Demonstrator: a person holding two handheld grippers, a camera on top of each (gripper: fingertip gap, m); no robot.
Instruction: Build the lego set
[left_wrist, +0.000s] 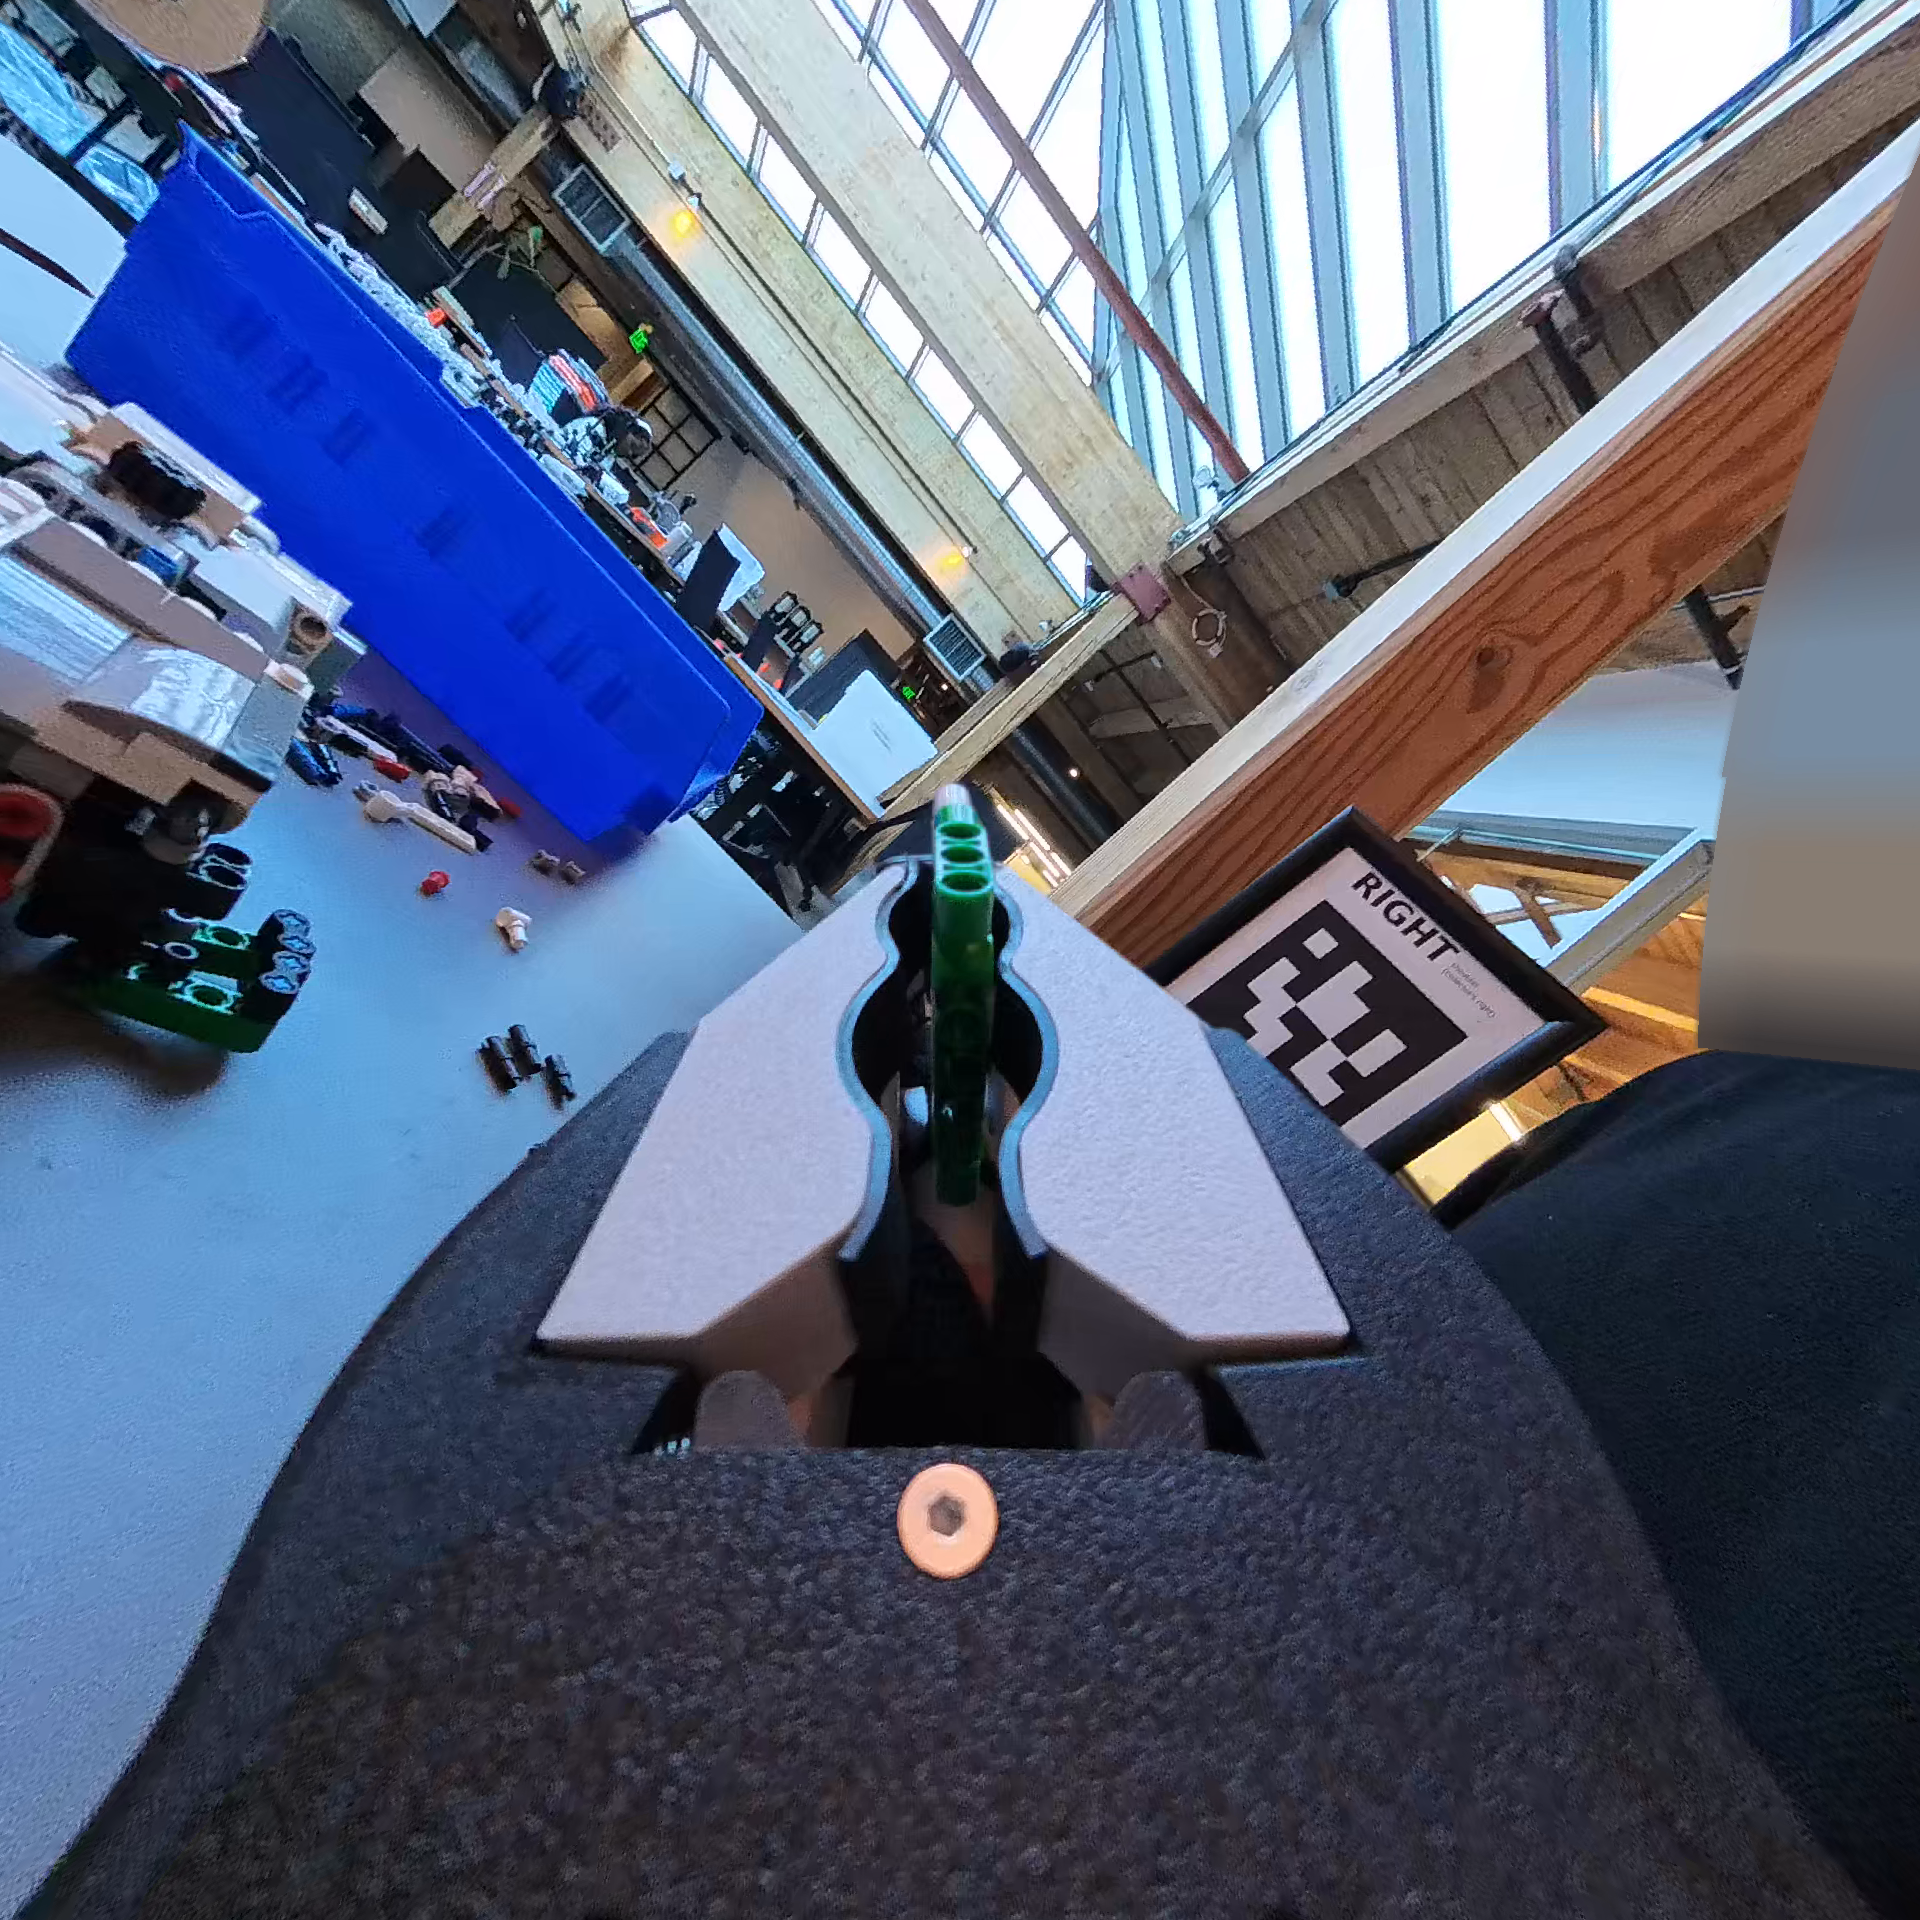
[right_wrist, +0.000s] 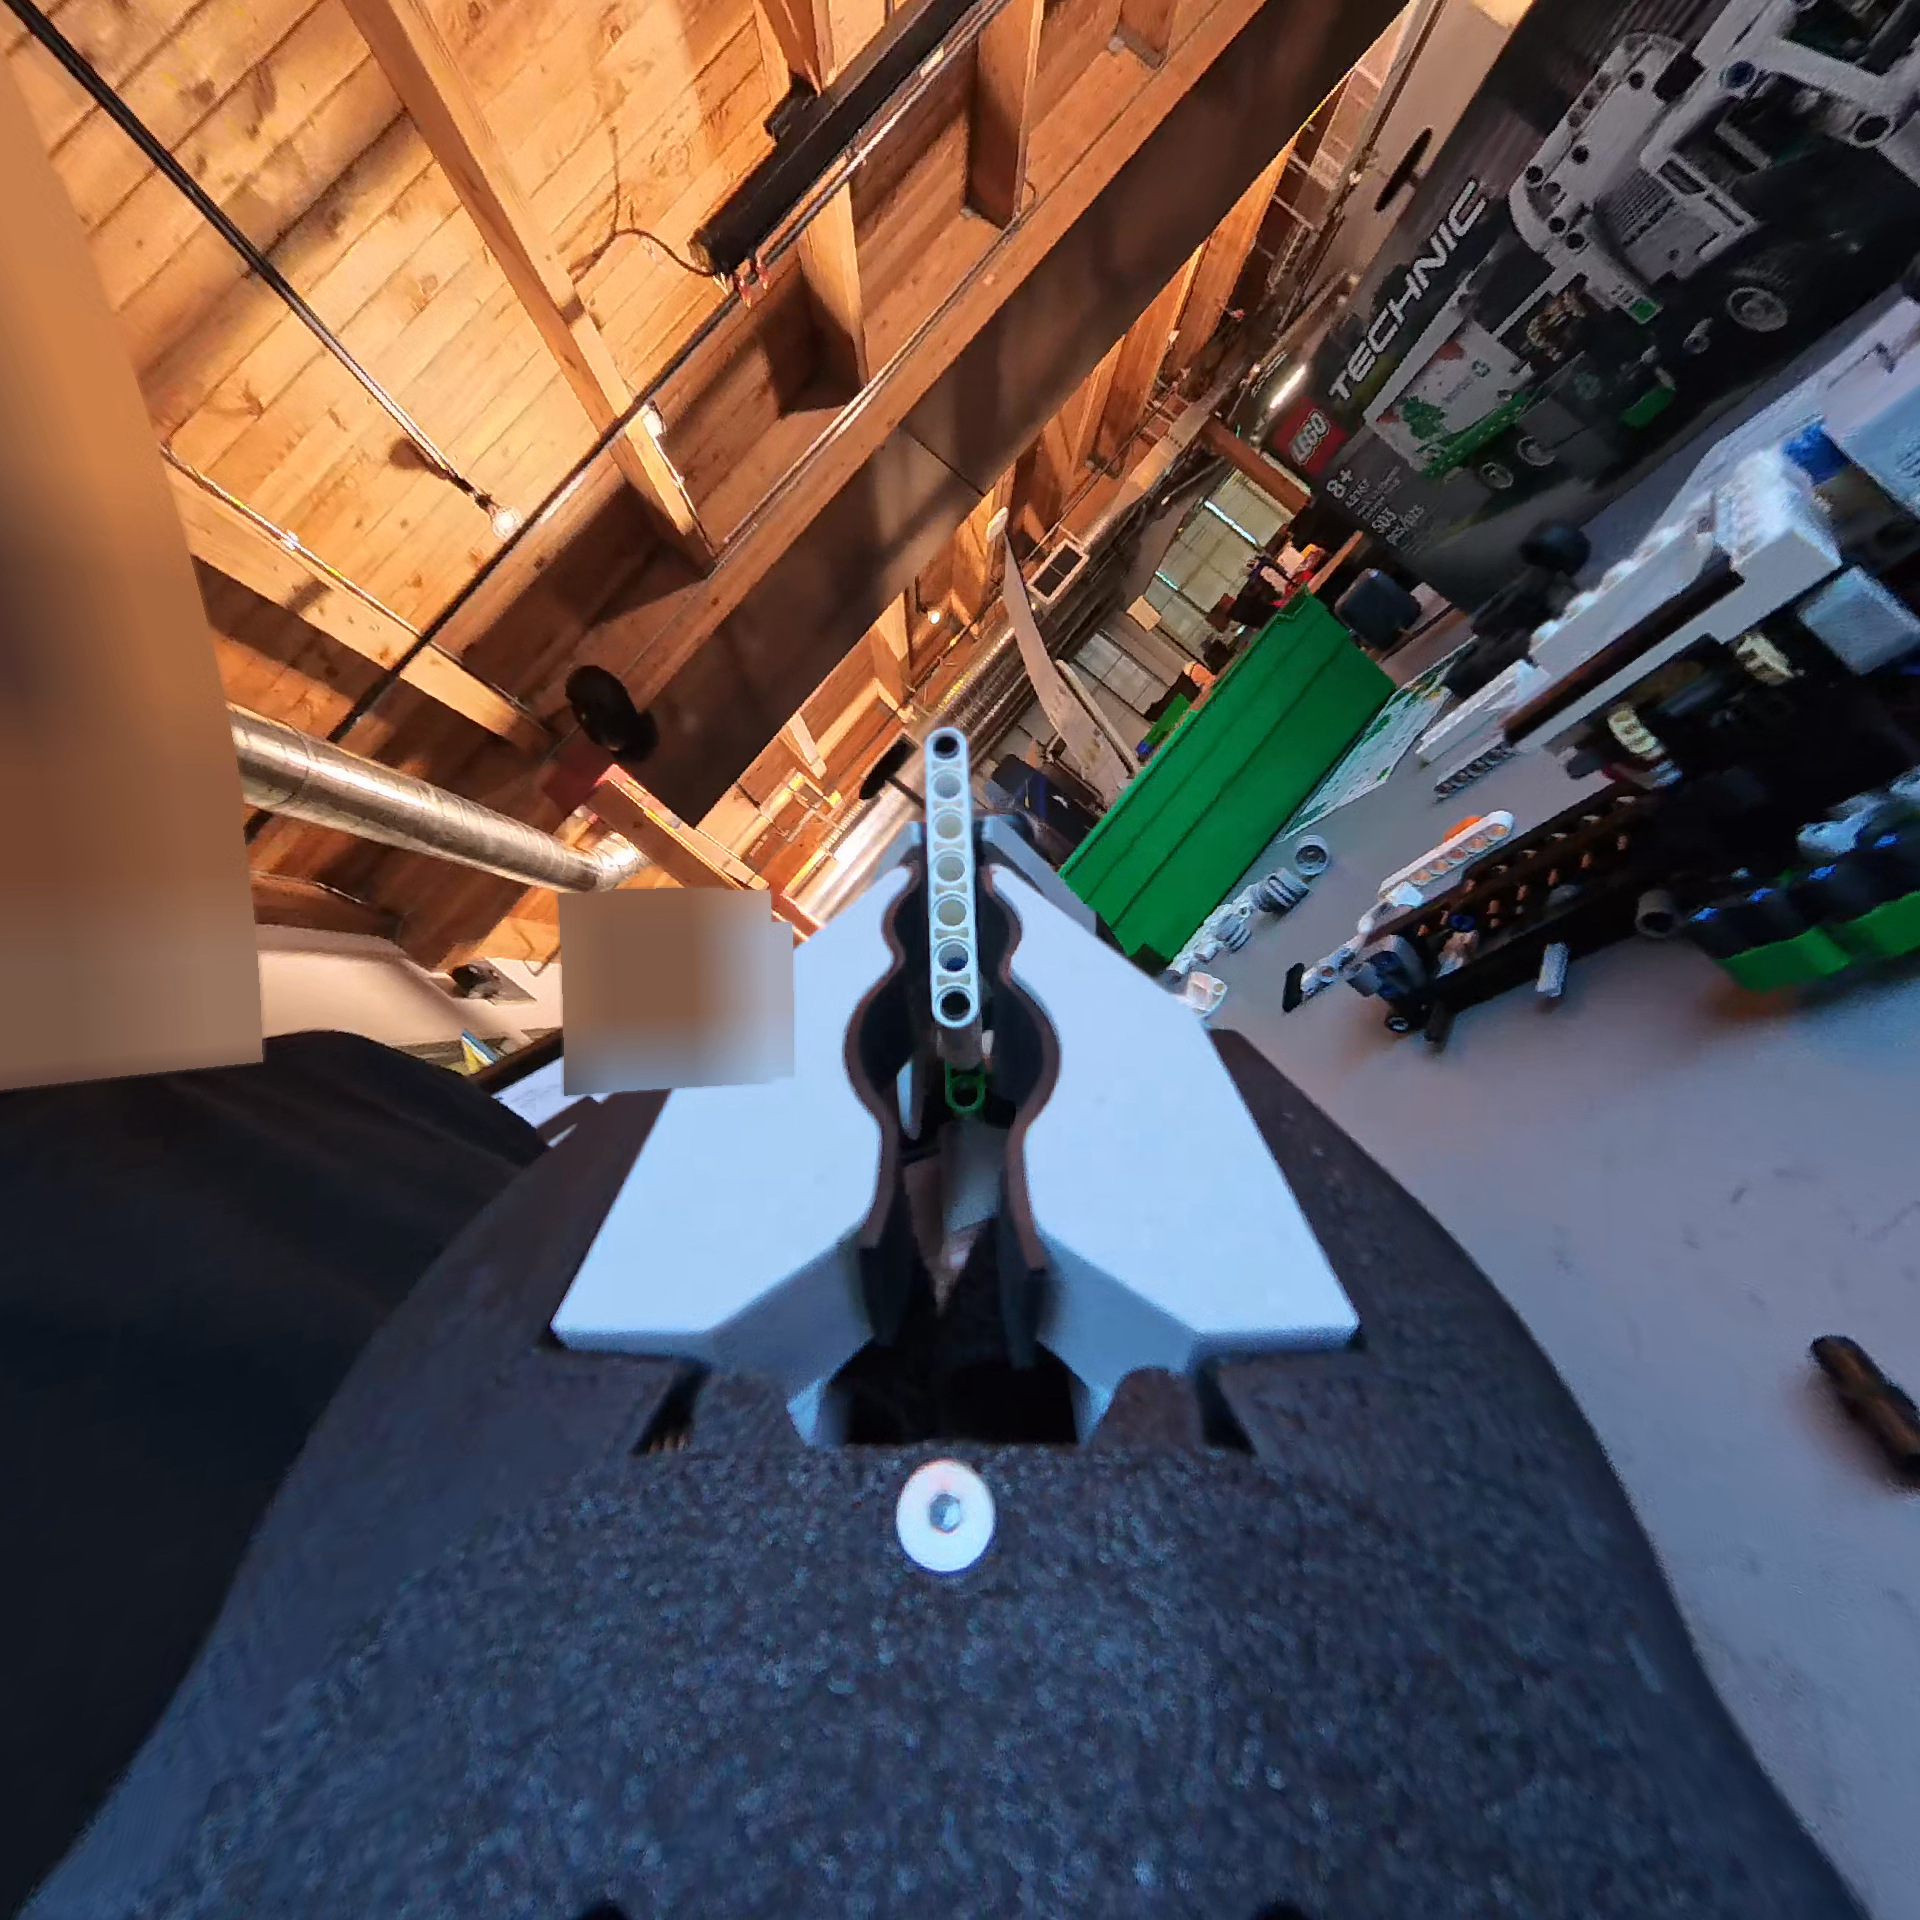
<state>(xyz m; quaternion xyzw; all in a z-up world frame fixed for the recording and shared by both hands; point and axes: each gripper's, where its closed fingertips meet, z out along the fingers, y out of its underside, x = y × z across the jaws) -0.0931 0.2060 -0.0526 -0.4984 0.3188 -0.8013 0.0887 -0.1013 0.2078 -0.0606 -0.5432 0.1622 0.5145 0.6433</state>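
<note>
My left gripper (left_wrist: 951, 904) is shut on a green holed beam (left_wrist: 961, 997) that stands upright between its fingers, lifted off the table and tilted up toward the windows. My right gripper (right_wrist: 951, 894) is shut on a long white holed beam (right_wrist: 951, 883), with a small green piece (right_wrist: 964, 1091) just behind it between the fingers. The partly built white, black and green model shows at the left of the left wrist view (left_wrist: 145, 727) and at the right of the right wrist view (right_wrist: 1714, 727).
A blue bin (left_wrist: 416, 499) stands behind loose small parts (left_wrist: 436, 810) and black pins (left_wrist: 525, 1060) on the grey table (left_wrist: 312, 1195). A green bin (right_wrist: 1236, 769), the set's box (right_wrist: 1558, 312), loose beams (right_wrist: 1444, 862) and a dark pin (right_wrist: 1865, 1403) lie in the right wrist view. The other gripper's tag plate (left_wrist: 1371, 1008) is close by. Only a small space, under 4 cm, lies between the two pairs of fingers. My right gripper's tips are some 12 cm from the dark pin (right_wrist: 1865, 1403).
</note>
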